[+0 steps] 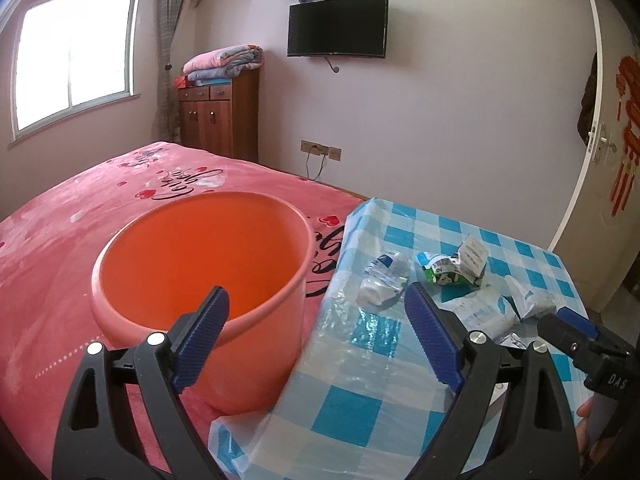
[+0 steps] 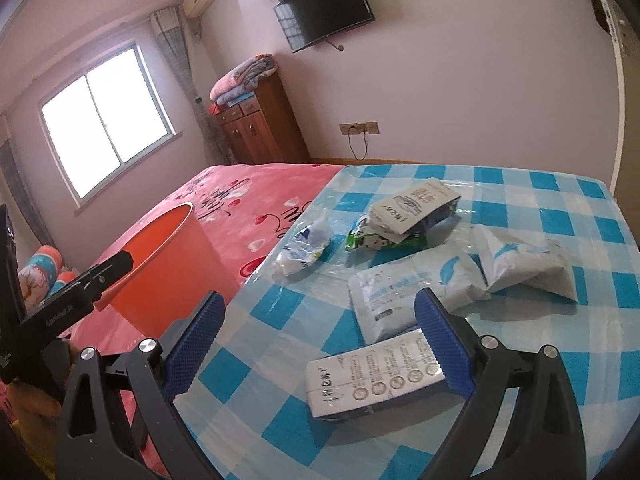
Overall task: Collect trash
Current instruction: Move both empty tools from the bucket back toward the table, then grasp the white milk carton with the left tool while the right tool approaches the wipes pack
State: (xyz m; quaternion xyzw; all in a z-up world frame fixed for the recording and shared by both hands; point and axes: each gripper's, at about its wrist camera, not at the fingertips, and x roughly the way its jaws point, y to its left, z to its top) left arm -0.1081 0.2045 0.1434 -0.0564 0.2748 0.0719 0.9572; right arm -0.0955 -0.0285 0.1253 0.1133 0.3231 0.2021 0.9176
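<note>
Pale lilac walls close a bedroom with a bright window (image 1: 76, 54) at the left, a wooden cabinet (image 1: 218, 114) topped with folded blankets, and a dark wall-mounted television (image 1: 337, 27) further right. A bed (image 1: 60, 240) under a pink heart-printed cover fills the left half of both views. An orange plastic bucket (image 1: 200, 264) stands upright on it, mouth up, close against the edge of the worktop (image 1: 360, 400), which wears a glossy blue-and-white checked cloth.

The left tool (image 1: 316, 312) hangs over the gap between bucket and worktop with its blue-padded jaws spread wide and nothing between them. Just past it on the cloth lies a crushed clear plastic bottle (image 1: 382, 282), its long axis running towards the far right, cap end nearer the bucket. Right of that sits a crumpled green-and-white carton (image 1: 452, 266); its print is too creased to read.

Further right are two white-and-blue pouches (image 2: 416, 300), lying flat and side by side. The right tool (image 2: 320, 320) also stands wide apart; a flattened white carton (image 2: 374, 378) lies between its jaws, long axis across them, one end hidden behind the right pad, so contact there cannot be judged. A white door (image 1: 592, 128) with red paper decoration is cut off at the right edge.
</note>
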